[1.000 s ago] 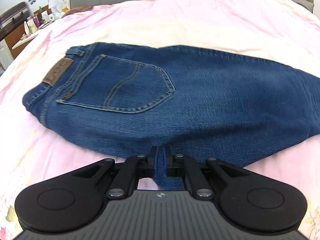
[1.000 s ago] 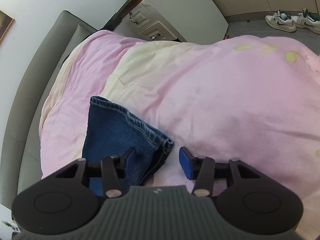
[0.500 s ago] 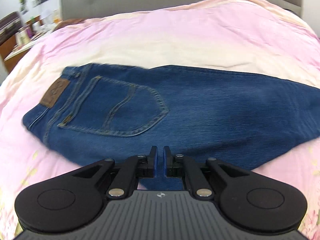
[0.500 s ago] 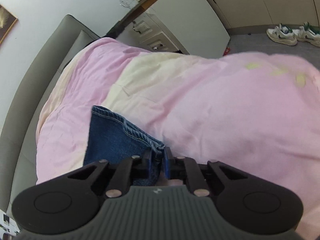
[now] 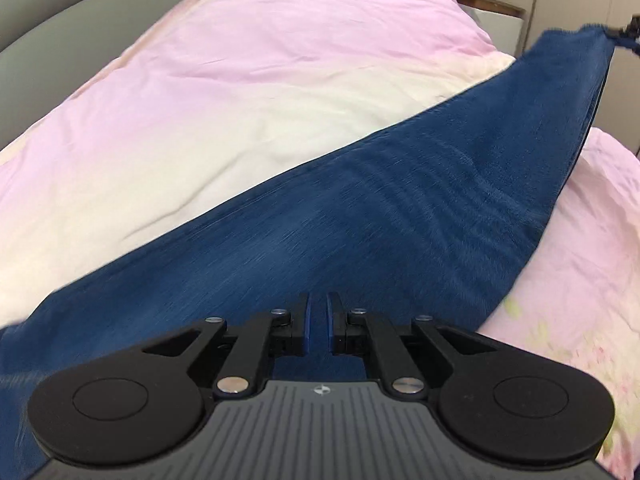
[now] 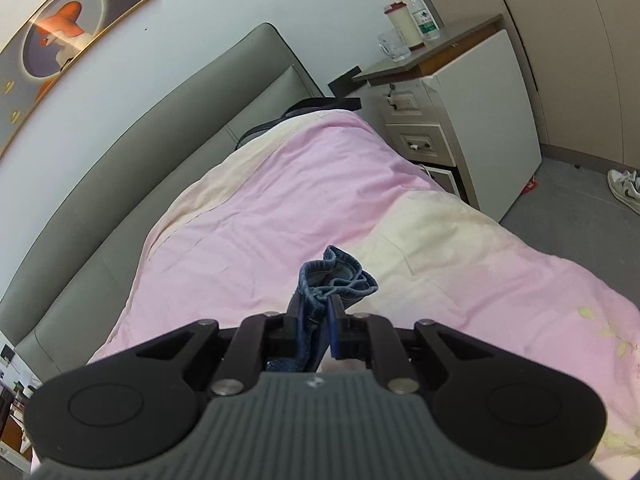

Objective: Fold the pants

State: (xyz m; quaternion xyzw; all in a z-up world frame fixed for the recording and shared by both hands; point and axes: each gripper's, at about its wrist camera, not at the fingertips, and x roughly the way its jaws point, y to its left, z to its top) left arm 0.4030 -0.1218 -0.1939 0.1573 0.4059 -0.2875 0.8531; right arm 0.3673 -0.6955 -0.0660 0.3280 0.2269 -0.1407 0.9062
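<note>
Blue denim pants (image 5: 360,220) lie on a pink and cream duvet (image 5: 240,80). In the left wrist view the leg rises from the lower left to the upper right, where its end is held up in the air. My left gripper (image 5: 318,322) is shut, its jaws almost touching, just over the near edge of the denim; no cloth shows between them. My right gripper (image 6: 318,328) is shut on the bunched leg hems (image 6: 336,276) and holds them above the duvet (image 6: 280,208).
A grey padded headboard (image 6: 140,152) runs along the left. A white nightstand (image 6: 460,120) with a cup and bottles stands at the bed's far right. A sneaker (image 6: 624,188) lies on the grey floor.
My right gripper has closed on the leg hems and lifted them off the duvet. The left gripper has swung right along the pants, away from the waistband and pocket.
</note>
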